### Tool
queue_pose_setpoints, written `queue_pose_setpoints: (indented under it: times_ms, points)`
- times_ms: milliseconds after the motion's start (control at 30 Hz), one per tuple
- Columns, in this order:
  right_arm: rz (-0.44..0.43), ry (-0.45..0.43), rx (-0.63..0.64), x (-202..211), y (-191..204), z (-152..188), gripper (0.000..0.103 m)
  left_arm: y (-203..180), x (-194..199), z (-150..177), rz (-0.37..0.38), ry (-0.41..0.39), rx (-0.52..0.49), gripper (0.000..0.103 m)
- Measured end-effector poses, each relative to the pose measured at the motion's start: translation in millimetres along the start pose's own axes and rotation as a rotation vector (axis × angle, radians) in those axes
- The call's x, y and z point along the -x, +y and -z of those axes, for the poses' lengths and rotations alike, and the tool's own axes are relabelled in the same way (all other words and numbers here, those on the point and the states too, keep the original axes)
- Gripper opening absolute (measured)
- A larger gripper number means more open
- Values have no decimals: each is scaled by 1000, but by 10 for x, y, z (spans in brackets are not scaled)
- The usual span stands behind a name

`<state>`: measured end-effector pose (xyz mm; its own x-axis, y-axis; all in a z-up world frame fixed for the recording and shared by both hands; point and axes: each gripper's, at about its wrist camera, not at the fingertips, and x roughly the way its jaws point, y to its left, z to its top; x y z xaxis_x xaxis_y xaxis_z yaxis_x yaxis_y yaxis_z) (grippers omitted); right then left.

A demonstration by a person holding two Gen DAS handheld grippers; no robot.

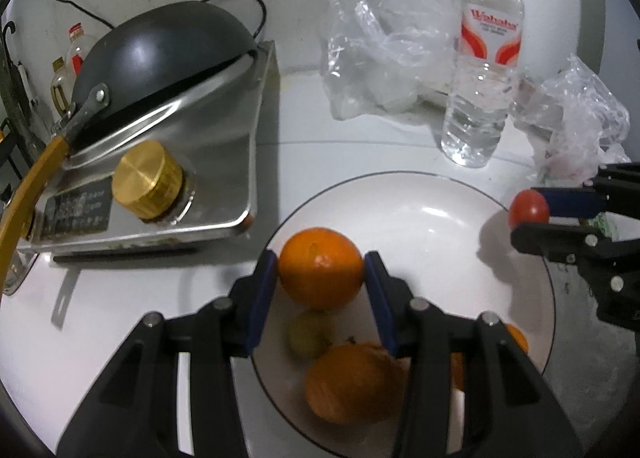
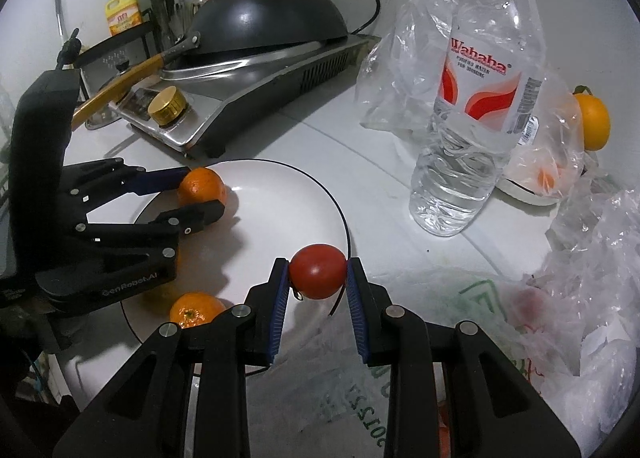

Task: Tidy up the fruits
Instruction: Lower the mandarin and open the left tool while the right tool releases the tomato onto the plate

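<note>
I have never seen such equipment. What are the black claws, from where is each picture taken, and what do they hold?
The black claws are two-finger grippers that a person holds, one in each hand; no robot arm is involved. Each carries a wide-angle camera looking along its fingers, so one picture comes from the left hand and one from the right.

The left gripper is closed on an orange over a white plate, where more fruit already lies. The right gripper is closed on a tomato at the plate's edge.

Around them stand a water bottle, crumpled plastic bags and a stove with a dark pan on it.
</note>
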<state>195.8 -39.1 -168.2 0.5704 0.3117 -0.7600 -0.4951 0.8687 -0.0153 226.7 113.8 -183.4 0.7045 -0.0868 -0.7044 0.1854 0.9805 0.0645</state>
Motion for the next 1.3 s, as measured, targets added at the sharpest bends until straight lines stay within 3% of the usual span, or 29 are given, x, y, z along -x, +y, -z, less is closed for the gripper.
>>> queue_pose_setpoints:
  times_ms: [800, 1167, 1300]
  points:
    - [-51, 17, 49, -286, 270, -230, 31, 167, 323, 118, 56, -69, 48, 52]
    - [-87, -2, 1, -496, 267, -402, 31, 226, 326, 154, 75, -77, 85, 52]
    - [-81, -19, -2, -486, 256, -430, 47, 233, 324, 166, 76, -74, 84, 52]
